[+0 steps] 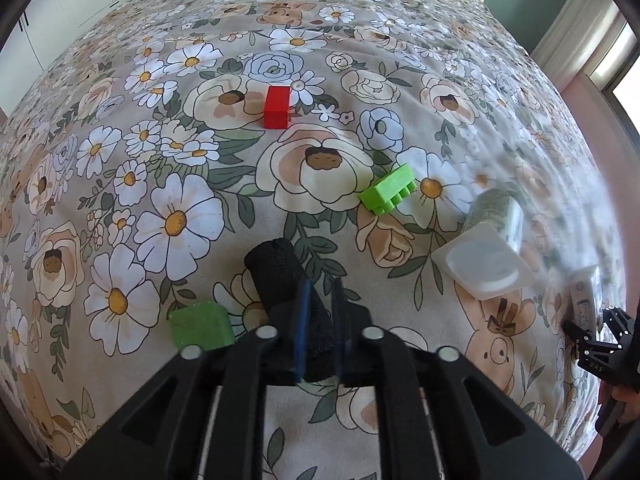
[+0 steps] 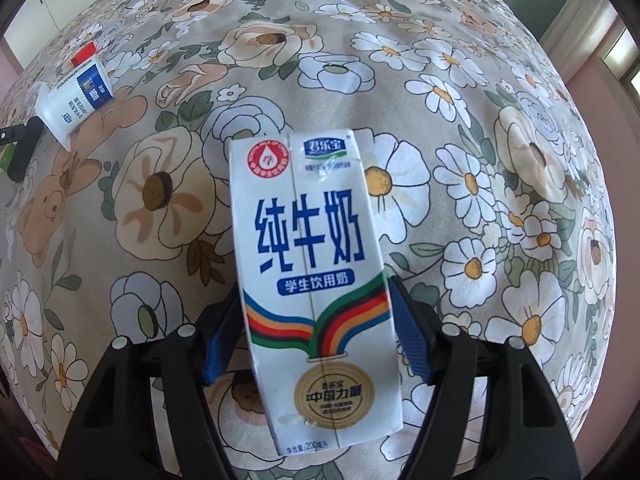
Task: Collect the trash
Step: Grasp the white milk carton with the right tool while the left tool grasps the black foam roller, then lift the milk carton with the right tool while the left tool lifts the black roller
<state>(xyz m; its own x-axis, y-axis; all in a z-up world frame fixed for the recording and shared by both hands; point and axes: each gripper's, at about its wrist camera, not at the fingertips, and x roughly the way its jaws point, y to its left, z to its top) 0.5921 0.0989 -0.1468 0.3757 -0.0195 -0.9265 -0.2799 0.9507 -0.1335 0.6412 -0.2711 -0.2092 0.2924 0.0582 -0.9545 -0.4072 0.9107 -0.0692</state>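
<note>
Lying lengthwise between the right fingers (image 2: 316,320), the milk carton (image 2: 316,280) has its long axis along the gripper's own forward line, top end pointing away across the bed (image 2: 520,80); the blue pads sit against its two long sides near the lower half, so the right hand is pinching it. Whether it is lifted clear of the bedspread or resting on it I cannot tell. The left fingers (image 1: 318,332) are pressed in on a black foam roll (image 1: 276,276), which also runs forward from the grip, tilted a little left. A yogurt cup (image 1: 486,248) lies on its side ahead and to the right of the left gripper, between the two hands; in the right view it is far off to the left, so neither hand is clearly nearer, and both are full. A green brick (image 1: 388,194), a red block (image 1: 277,107) and a green block (image 1: 202,330) look like toys, not trash. No bin is in view.
</note>
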